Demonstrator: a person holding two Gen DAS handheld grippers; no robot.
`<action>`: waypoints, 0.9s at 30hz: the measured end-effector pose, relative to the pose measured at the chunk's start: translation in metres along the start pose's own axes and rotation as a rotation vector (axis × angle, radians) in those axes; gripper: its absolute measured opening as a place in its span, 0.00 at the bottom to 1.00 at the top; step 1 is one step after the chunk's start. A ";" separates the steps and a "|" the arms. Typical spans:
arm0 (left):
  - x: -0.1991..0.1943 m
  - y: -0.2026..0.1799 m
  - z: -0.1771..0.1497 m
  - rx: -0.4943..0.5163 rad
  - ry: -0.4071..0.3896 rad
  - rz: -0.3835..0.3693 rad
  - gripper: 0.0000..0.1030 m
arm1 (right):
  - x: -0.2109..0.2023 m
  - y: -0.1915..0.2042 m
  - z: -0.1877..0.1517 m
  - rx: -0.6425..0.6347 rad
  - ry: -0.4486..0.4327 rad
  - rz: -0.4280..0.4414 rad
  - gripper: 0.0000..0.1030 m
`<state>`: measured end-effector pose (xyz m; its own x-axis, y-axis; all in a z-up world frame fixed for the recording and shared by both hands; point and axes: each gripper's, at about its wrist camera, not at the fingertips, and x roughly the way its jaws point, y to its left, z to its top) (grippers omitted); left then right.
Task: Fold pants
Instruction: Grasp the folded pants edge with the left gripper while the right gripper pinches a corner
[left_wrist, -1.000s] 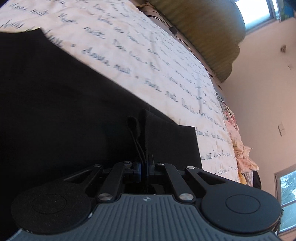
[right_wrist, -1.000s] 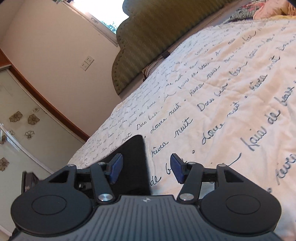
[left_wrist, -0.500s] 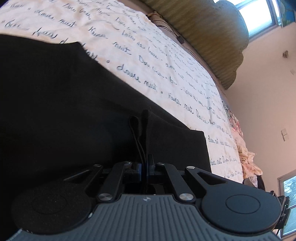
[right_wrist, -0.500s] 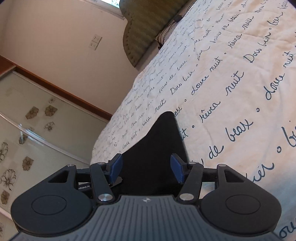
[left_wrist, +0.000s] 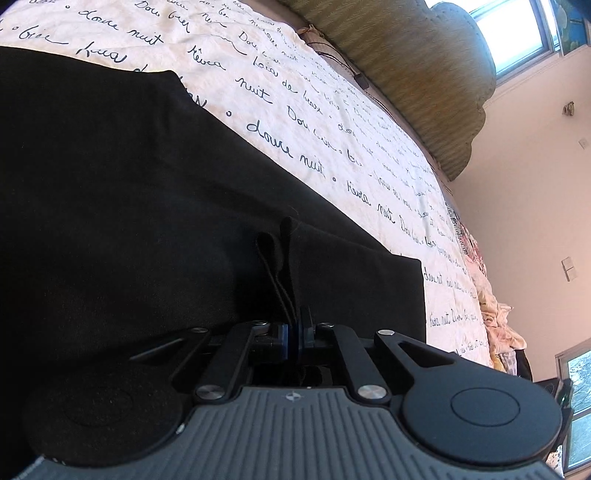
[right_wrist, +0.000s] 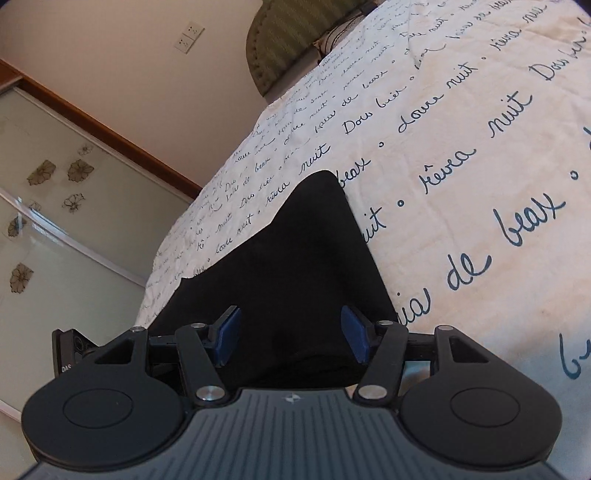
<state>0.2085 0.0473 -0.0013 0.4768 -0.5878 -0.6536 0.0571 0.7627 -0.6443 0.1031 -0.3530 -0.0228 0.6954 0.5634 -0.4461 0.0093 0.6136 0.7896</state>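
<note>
Black pants lie spread on a white bedspread with dark script. In the left wrist view my left gripper pinches an upright fold of the pants' edge, with a thin cord loop beside it. Its jaws are just starting to open, and the cloth is still between the pads. In the right wrist view a pointed corner of the pants runs away from my right gripper. It is open, its blue pads standing either side of the cloth without pressing it.
The bedspread stretches on to a green padded headboard. A heap of pale clothes lies at the bed's far edge near a window. Frosted wardrobe doors with flower prints and a wall socket are to the right gripper's left.
The right gripper has swung toward the pants, whose black corner now sits between its open fingers. The left gripper has shifted slightly along the bed, still holding the fold.
</note>
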 end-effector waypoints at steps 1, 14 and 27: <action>0.000 -0.001 0.000 -0.001 0.000 -0.001 0.08 | -0.001 0.001 0.003 0.010 0.006 -0.003 0.57; 0.003 -0.002 -0.001 0.006 -0.002 -0.008 0.08 | 0.005 0.012 0.002 -0.042 0.017 -0.045 0.58; -0.001 -0.002 -0.003 0.031 -0.004 0.007 0.09 | 0.005 0.025 -0.003 -0.102 0.022 -0.071 0.58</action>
<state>0.2058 0.0453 -0.0005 0.4804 -0.5819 -0.6563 0.0814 0.7746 -0.6272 0.1043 -0.3326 -0.0064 0.6796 0.5282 -0.5092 -0.0160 0.7046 0.7095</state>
